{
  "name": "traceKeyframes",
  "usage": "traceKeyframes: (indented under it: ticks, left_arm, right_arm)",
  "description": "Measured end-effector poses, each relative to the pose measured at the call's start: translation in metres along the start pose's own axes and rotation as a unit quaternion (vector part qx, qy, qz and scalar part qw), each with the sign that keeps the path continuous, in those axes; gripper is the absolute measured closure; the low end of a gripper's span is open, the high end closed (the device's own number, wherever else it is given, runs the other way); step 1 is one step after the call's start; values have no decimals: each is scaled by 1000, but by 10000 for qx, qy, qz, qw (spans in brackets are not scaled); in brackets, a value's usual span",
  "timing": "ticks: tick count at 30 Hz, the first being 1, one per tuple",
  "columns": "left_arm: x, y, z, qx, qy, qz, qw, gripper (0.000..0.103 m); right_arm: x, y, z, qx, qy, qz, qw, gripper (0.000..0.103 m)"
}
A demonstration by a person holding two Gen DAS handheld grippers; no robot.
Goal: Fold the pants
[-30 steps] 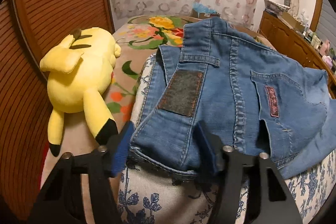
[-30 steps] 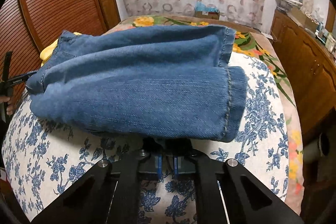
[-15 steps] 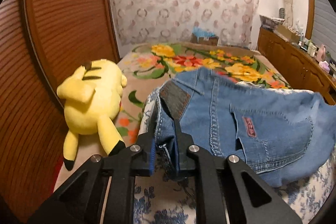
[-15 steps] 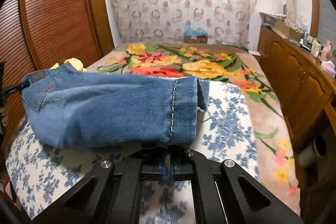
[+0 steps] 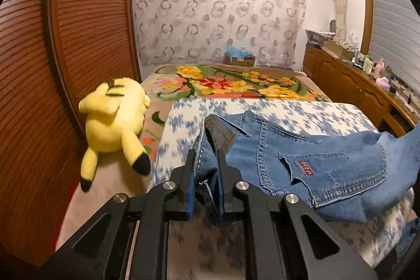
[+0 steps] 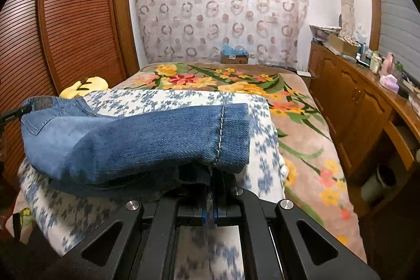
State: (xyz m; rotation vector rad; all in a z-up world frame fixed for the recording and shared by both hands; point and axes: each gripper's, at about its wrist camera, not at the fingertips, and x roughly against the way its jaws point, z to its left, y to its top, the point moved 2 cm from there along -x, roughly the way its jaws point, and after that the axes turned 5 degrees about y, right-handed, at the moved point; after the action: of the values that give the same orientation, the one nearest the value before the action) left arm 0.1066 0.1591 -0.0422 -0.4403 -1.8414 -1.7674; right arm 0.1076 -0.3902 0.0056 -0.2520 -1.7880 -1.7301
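- The left gripper (image 5: 206, 167) is clamped on the waistband of the jeans (image 5: 328, 169), beside the dark leather patch; the right gripper (image 6: 212, 190) is pinched tight on the cuff end, though the denim partly hides its pads, so the exact bite is unclear.
- The jeans hang stretched between both tools, just above the blue-flowered quilt (image 5: 288, 112), with the yellow plush toy (image 5: 115, 120) well off to the left.
- Step in hand, I judge: carrying the legs-together pants for a lengthwise fold.
- Next calls for bringing cuff to waistband evenly, without sag.
- Half a second earlier the denim sat lower on the quilt; it has since lifted and pulled nearer.
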Motion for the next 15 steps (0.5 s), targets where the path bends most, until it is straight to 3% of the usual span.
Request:
traceKeyframes:
  ticks: [10,15]
  left_arm:
    - [-7,-61,-19,-83,34,646,9979,85]
    - [-5,-65,-13,-42,66,713,9974,68]
  right_arm:
    - [-5,-67,2,-434,220,661,9966,100]
    - [5,-76,-7,-561,101,727,9957,86]
